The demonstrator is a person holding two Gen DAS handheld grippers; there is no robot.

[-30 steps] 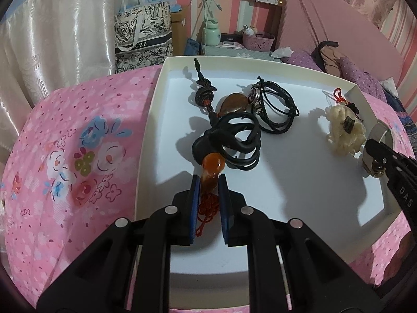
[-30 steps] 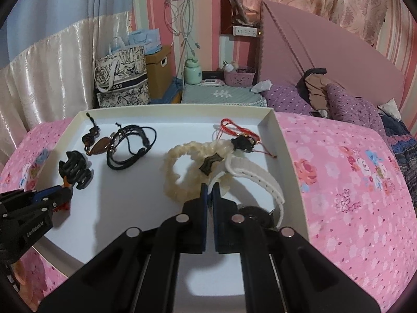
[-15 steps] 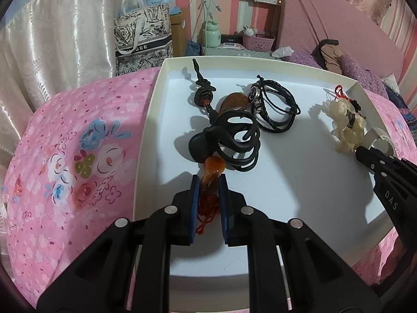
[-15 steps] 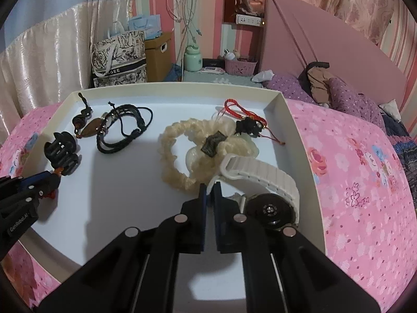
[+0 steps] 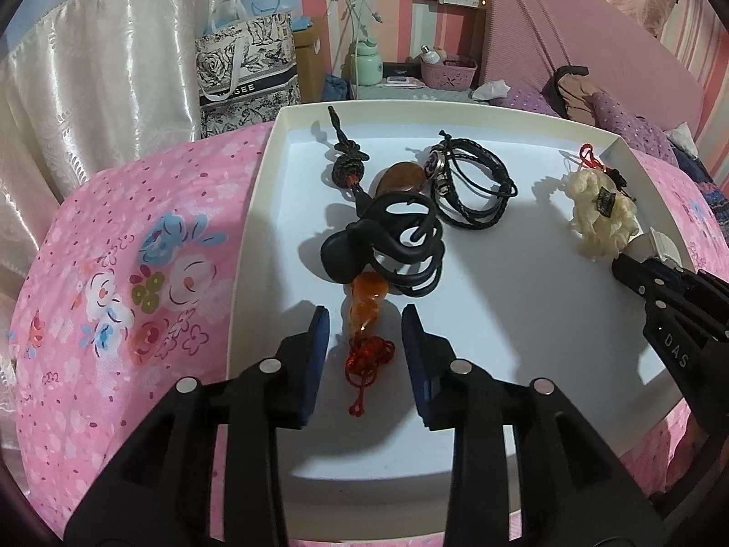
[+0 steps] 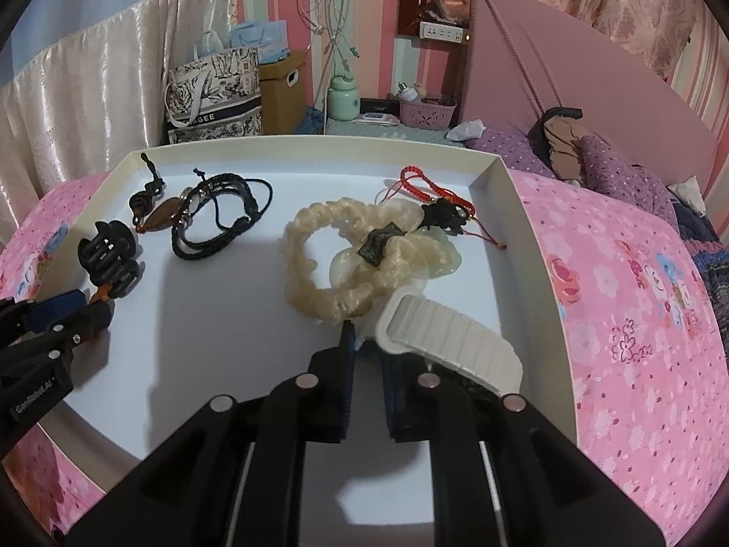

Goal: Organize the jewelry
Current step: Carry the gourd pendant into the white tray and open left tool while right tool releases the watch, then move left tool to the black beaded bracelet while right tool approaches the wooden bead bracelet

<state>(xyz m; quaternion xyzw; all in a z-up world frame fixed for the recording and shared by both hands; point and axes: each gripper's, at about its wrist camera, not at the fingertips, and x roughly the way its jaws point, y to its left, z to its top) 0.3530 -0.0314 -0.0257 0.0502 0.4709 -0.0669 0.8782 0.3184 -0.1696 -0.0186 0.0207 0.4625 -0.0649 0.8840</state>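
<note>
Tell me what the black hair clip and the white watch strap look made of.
Hair clip: likely hard plastic, smooth with a dull sheen on its curved prongs. Watch strap: looks like soft silicone or rubber, matte white, ribbed in segments, and it arches on its own.

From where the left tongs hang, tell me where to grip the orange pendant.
Take the orange pendant across its narrow waist just above the red knot, straight down from the near side. The left tongs, just opened, already straddle it; the black hair claw covers its far end.

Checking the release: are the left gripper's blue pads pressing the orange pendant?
No: the left gripper stands open, the orange pendant lying free between its pads.
</note>
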